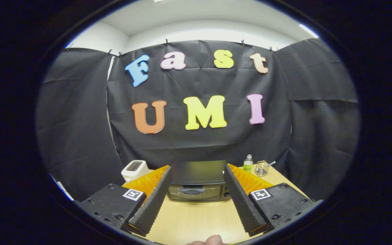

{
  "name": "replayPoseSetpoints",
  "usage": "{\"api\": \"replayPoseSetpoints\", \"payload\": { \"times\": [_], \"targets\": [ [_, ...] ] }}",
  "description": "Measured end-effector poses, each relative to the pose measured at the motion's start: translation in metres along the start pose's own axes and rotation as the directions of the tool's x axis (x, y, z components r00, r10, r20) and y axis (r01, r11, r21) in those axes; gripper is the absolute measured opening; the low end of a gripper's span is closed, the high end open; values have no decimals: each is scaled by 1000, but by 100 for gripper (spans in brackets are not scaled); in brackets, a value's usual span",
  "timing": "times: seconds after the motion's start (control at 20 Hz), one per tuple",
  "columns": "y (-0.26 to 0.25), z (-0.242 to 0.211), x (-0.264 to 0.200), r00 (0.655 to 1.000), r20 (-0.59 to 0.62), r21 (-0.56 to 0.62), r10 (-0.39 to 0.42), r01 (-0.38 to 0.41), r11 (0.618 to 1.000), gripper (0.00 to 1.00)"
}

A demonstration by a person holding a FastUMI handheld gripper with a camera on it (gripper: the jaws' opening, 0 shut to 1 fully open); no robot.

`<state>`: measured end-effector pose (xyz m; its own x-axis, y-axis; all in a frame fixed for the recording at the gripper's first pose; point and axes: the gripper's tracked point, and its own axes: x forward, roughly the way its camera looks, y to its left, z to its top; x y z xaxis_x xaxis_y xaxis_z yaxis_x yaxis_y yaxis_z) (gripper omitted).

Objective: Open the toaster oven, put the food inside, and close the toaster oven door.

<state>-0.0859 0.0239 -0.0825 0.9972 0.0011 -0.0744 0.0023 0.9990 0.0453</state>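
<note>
Facing a shut toaster oven on the table, just beyond the gripper, fingers spread wide and holding nothing. From the left: white appliance, oven between the fingers, then bottle and glass. Best approached level, fingers lowered to the door handle, then pulled outward. Food nowhere to be made out; oven's sides masked by the fingers; fingertip cut off below.
</note>
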Motion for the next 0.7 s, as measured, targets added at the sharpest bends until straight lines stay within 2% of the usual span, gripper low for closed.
{"api": "replayPoseSetpoints", "payload": {
  "times": [0.25,0.7],
  "targets": [
    [1,-8,-31,1000,3,41,22,-22,999,100],
    [-1,-15,-29,999,1,23,45,-45,999,100]
  ]
}}
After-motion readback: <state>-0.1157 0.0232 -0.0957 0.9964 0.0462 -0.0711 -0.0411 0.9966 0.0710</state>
